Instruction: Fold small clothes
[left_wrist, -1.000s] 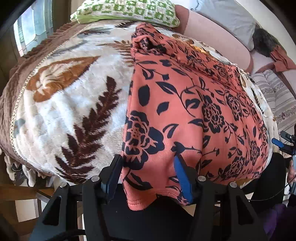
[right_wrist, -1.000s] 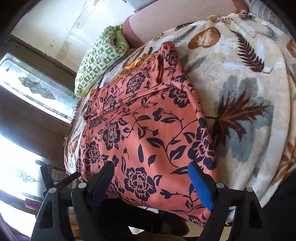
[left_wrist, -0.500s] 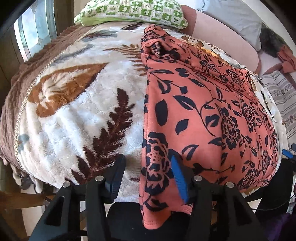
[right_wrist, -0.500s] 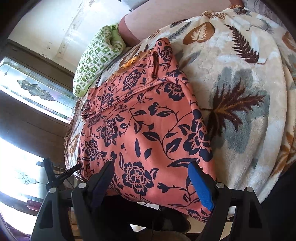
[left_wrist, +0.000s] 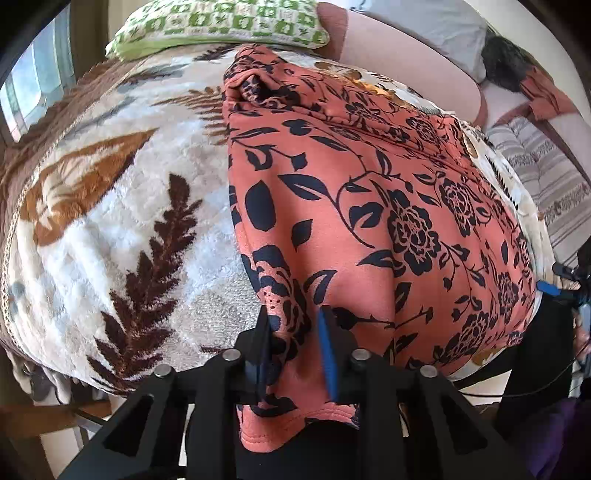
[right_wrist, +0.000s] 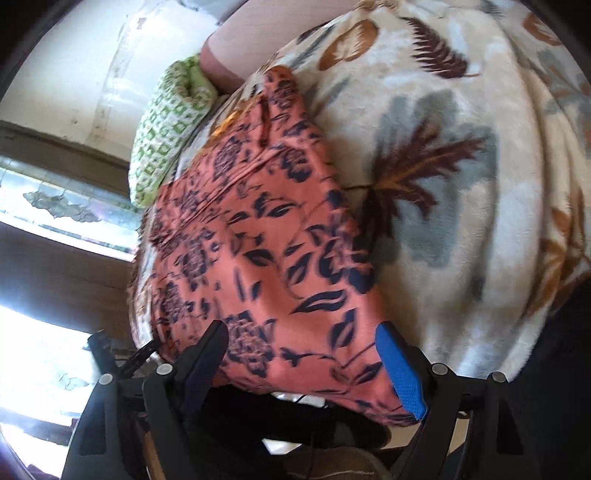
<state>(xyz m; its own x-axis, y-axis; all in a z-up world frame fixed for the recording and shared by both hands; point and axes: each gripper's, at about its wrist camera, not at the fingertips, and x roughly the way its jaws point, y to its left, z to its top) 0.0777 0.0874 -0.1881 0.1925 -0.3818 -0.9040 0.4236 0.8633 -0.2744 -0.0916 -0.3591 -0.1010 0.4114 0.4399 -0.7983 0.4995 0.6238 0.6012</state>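
While the left gripper (left_wrist: 293, 328) pinches the floral garment (left_wrist: 369, 206) at its near hem corner, right gripper (right_wrist: 303, 354) stays wide; fabric looks soft, light, floppy.

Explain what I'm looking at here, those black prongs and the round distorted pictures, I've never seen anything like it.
There is no robot: a person holds two hand grippers, each with a wide-angle camera looking along its jaws. One picture comes from the left gripper, whose jaws have closed on the near corner of an orange floral garment. The other comes from the right gripper, jaws wide open astride the garment's other near edge. The garment lies on a leaf-patterned fleece blanket, with a green checked pillow behind.
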